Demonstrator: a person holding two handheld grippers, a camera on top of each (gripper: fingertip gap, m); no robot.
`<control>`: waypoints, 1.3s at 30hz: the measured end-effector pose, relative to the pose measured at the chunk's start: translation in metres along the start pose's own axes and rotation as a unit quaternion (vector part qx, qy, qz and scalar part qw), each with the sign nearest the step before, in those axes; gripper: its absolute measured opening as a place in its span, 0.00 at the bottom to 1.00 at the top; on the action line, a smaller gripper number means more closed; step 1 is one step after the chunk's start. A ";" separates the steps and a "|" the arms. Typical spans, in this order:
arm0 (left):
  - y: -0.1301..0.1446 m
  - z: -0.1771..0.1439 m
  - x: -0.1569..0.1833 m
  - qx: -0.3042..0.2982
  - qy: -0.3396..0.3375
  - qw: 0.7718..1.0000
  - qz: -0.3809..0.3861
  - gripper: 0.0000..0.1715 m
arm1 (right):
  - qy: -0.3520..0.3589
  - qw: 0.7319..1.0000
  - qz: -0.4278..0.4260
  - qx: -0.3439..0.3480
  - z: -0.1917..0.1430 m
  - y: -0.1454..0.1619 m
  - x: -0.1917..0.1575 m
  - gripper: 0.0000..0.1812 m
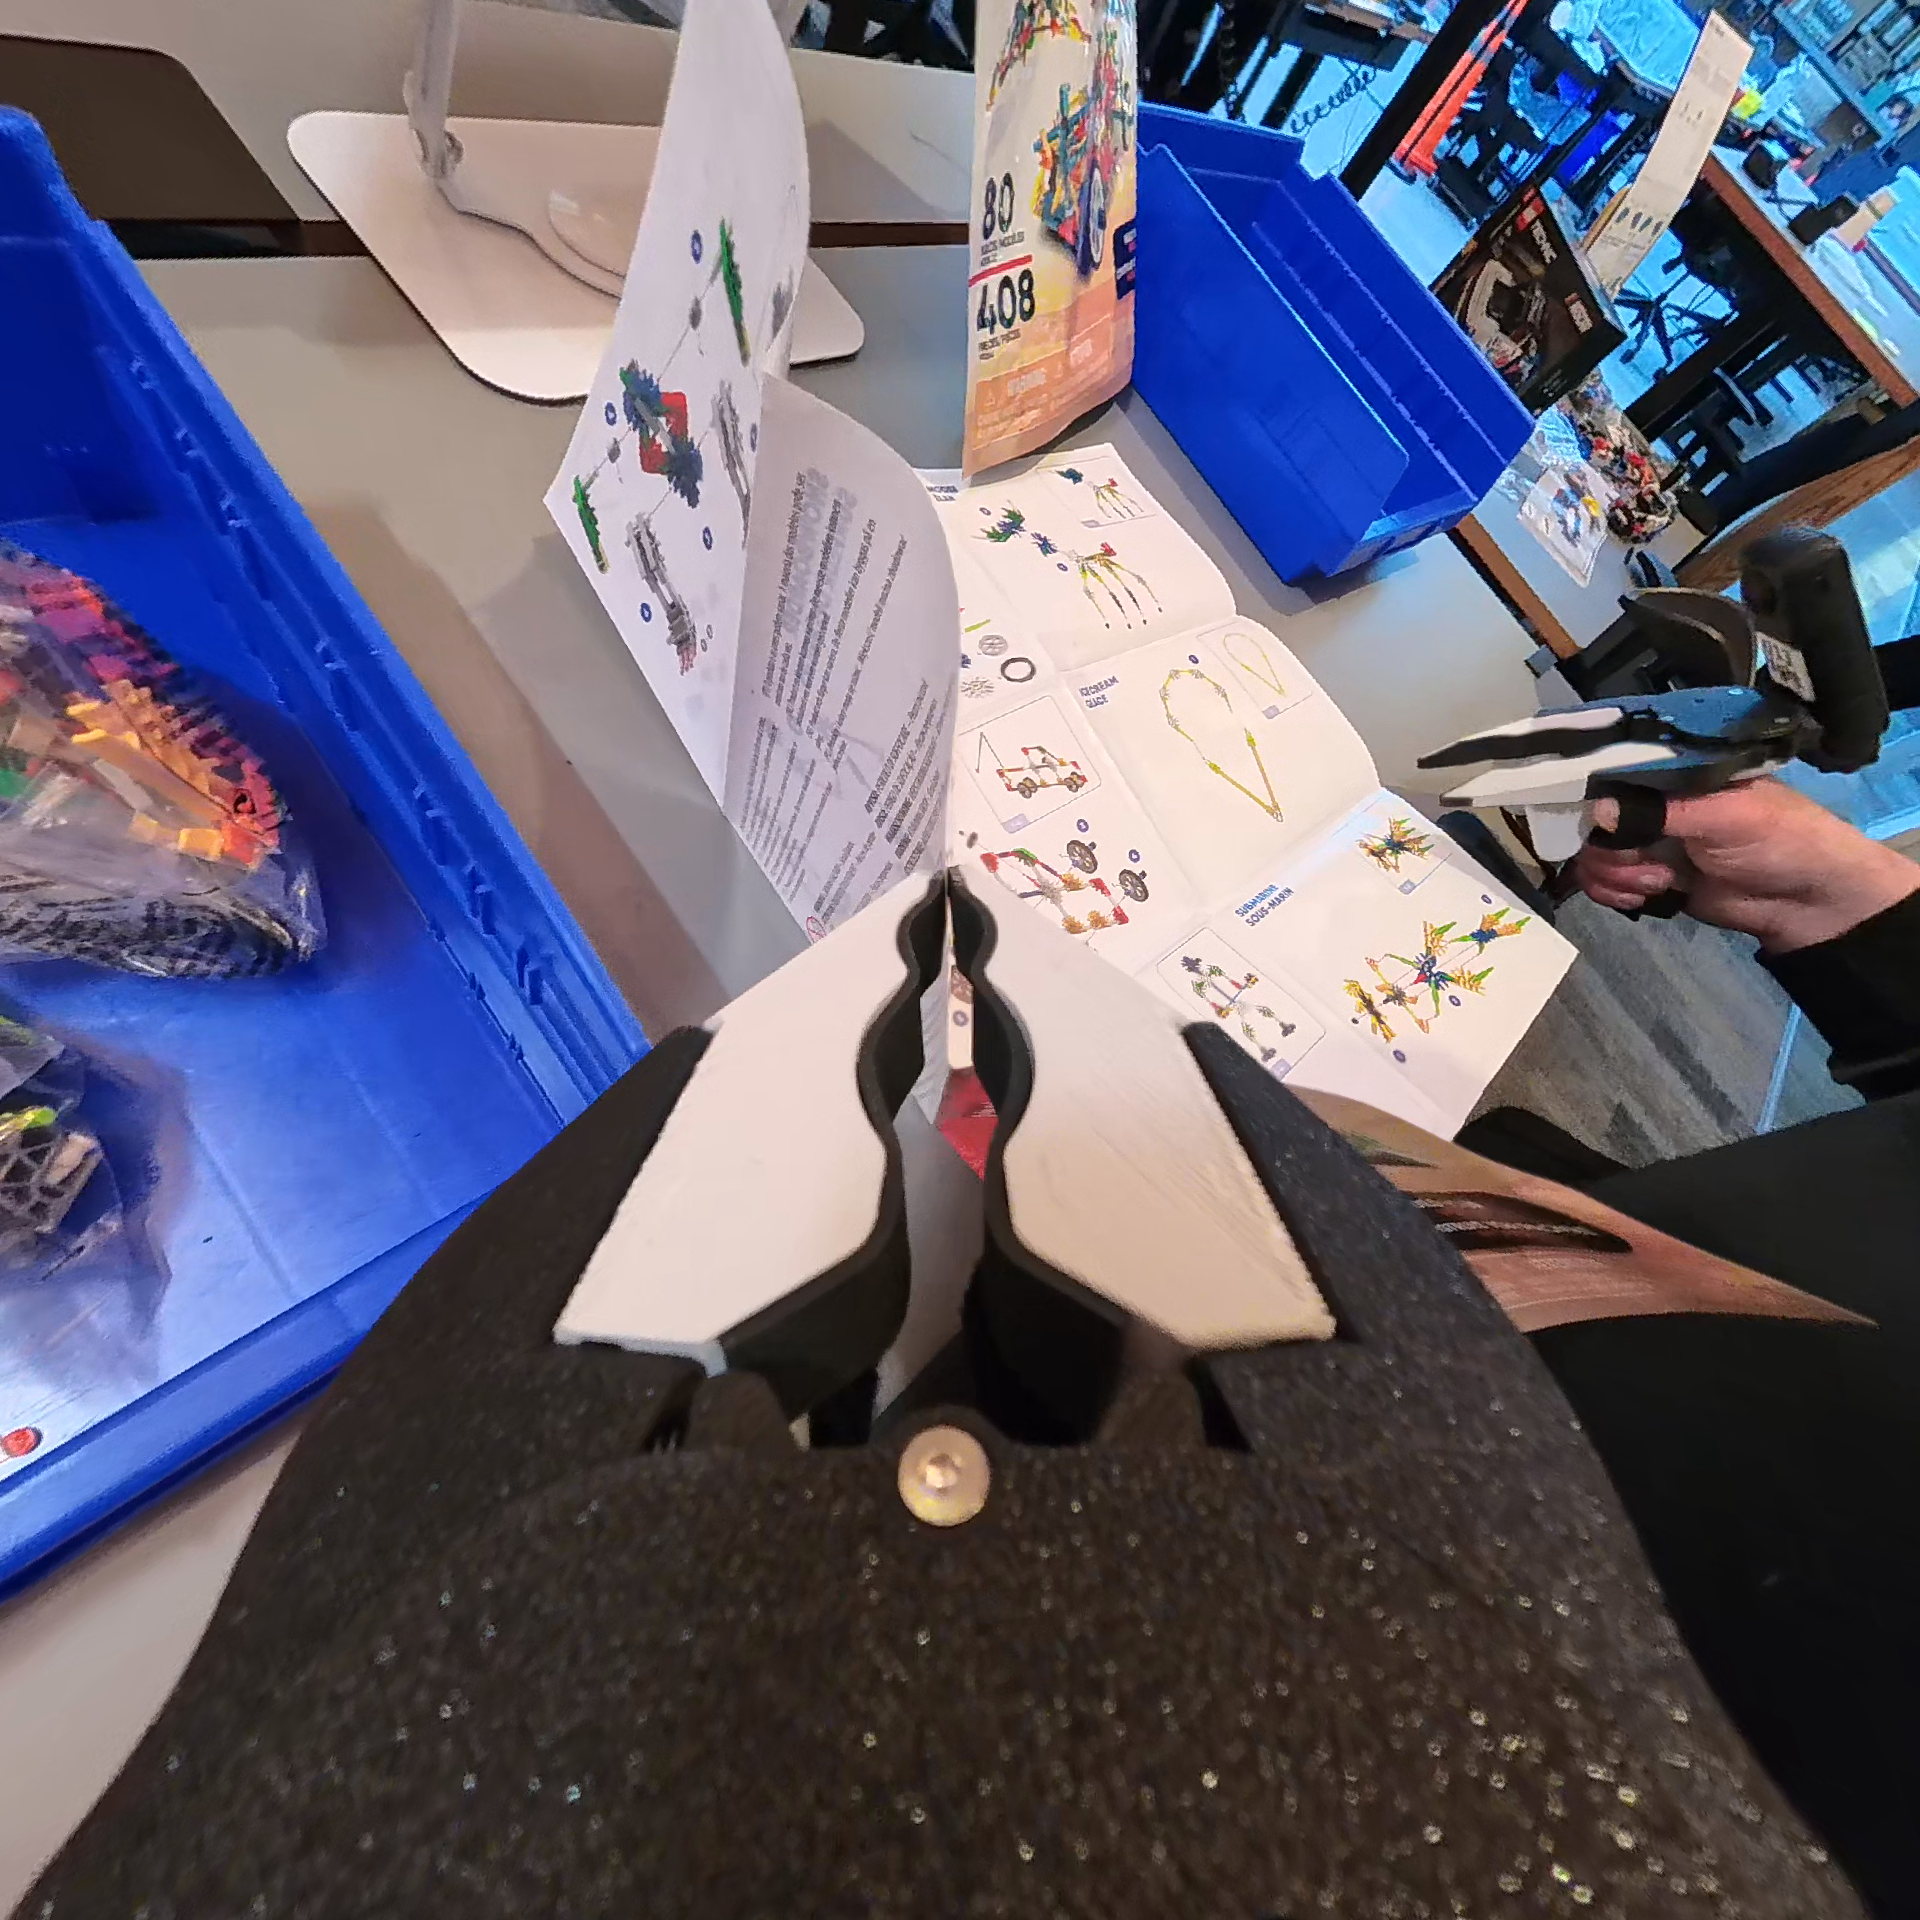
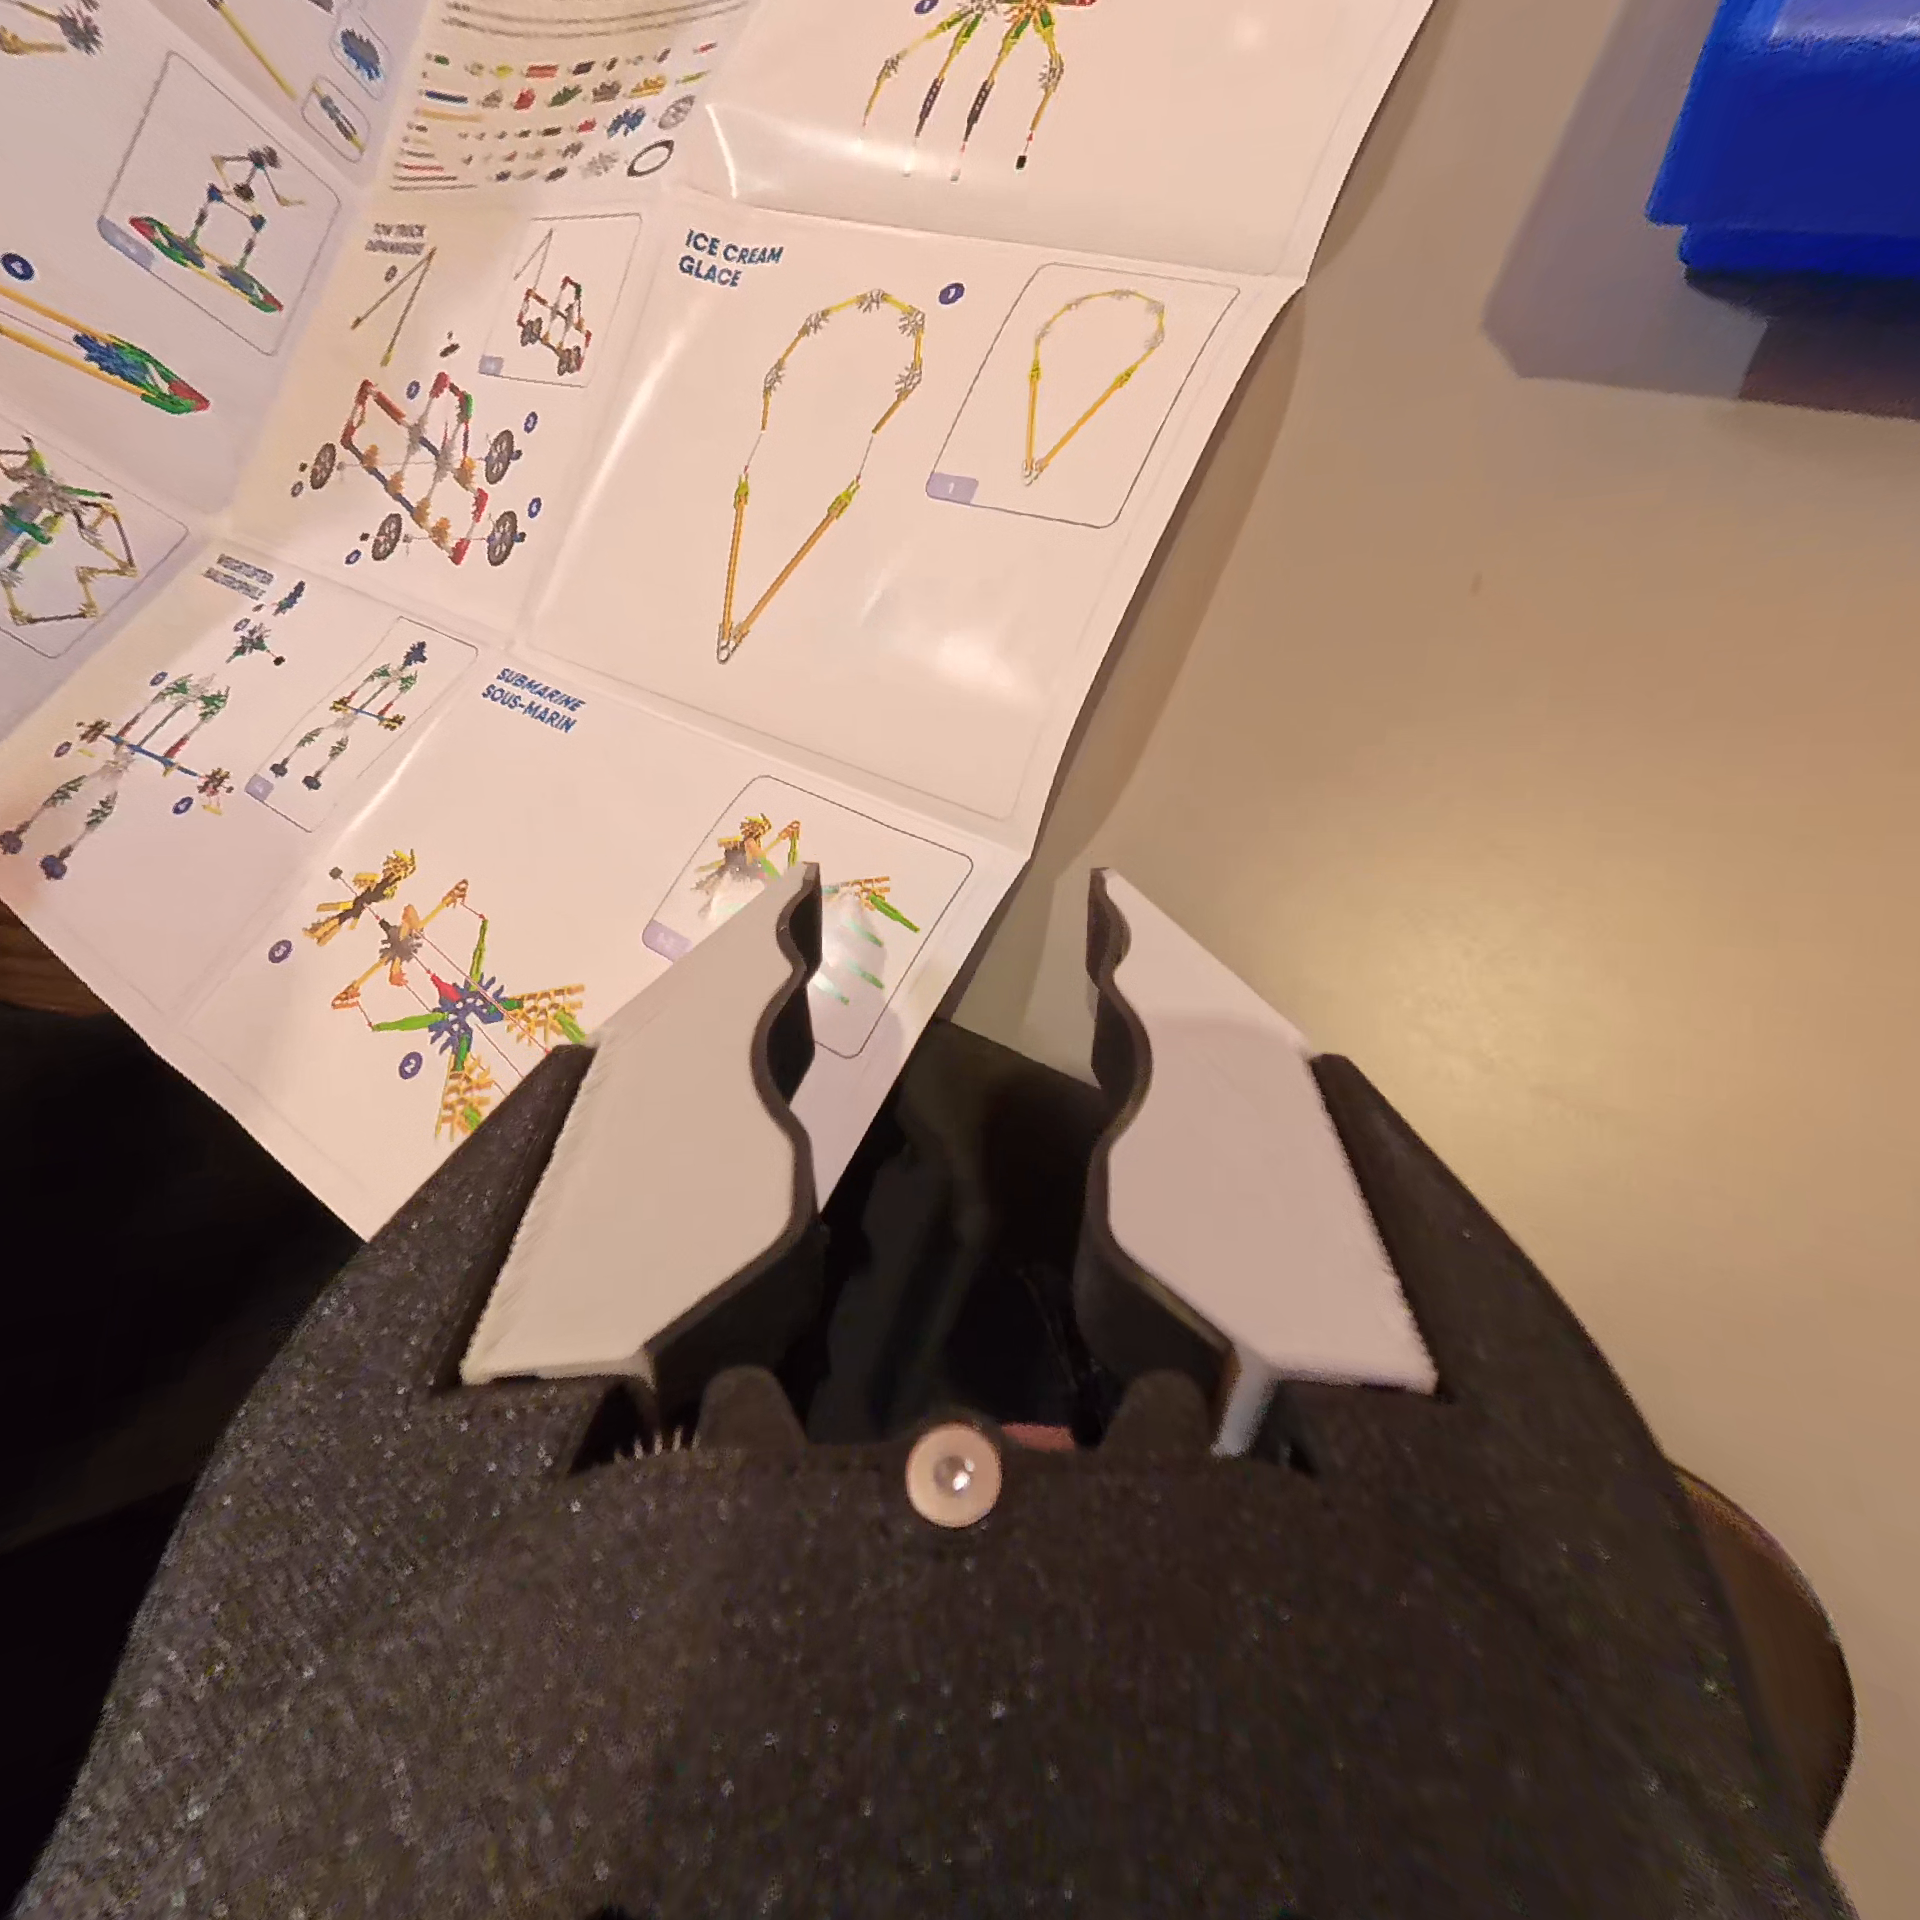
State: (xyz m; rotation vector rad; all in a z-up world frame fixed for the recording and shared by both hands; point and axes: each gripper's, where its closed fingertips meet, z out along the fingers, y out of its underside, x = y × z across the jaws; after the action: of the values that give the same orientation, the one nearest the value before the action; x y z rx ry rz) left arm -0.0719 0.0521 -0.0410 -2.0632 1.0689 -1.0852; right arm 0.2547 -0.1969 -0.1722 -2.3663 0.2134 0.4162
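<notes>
Far left in left wrist view: big blue bin (image 1: 343, 790) on grey table (image 1: 436, 499), bags of coloured building pieces (image 1: 135, 790) inside. Behind it, white stand base (image 1: 499, 260) flat on table.

Centre: left gripper (image 1: 948, 883), tips pressed together, pinching edge of folded instruction sheet (image 1: 1226, 748). One flap lifted and curling up from the pinch, printed text on near face, coloured model diagrams on far face. Rest of sheet flat on table, near corner overhanging table edge toward dark clothing. Upright colourful toy box (image 1: 1049, 229) behind sheet, touching or just beside its far edge; cannot tell which.

Right of box: second blue bin (image 1: 1309, 343), smaller, near table's far right corner. Further right, dark boxes and clutter on other tables, blurred.

Far right: right gripper (image 1: 1455, 779) held in a hand (image 1: 1745, 862), off the sheet's right edge, apart from paper.

Right wrist view, left to right: same sheet (image 2: 644, 520) filling left and centre, diagram panels visible, right edge slightly bowed. Right gripper (image 2: 956, 894) spread wide, nothing between fingers; left finger (image 2: 675, 1122) over sheet's lower corner, right finger (image 2: 1247, 1143) over bare table (image 2: 1558, 831). Contact with paper not clear. Blue bin corner (image 2: 1808, 135) top right.
</notes>
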 end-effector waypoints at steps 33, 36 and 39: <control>-0.003 0.031 0.071 -0.007 0.128 0.991 0.043 0.31 | 0.013 1.000 0.011 0.007 -0.012 0.009 0.007 0.26; -0.003 0.028 0.076 -0.001 0.150 0.988 0.026 0.39 | 0.013 1.000 0.011 0.007 -0.012 0.009 0.007 0.26; -0.004 0.023 0.077 0.009 0.161 0.987 0.018 0.41 | 0.011 1.000 0.009 0.007 -0.012 0.008 0.006 0.26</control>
State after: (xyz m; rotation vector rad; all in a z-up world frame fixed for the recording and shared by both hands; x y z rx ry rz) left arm -0.0235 -0.0079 -0.0190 -1.8872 1.2373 -1.4379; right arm 0.2607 -0.2110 -0.1714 -2.3573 0.2478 0.3952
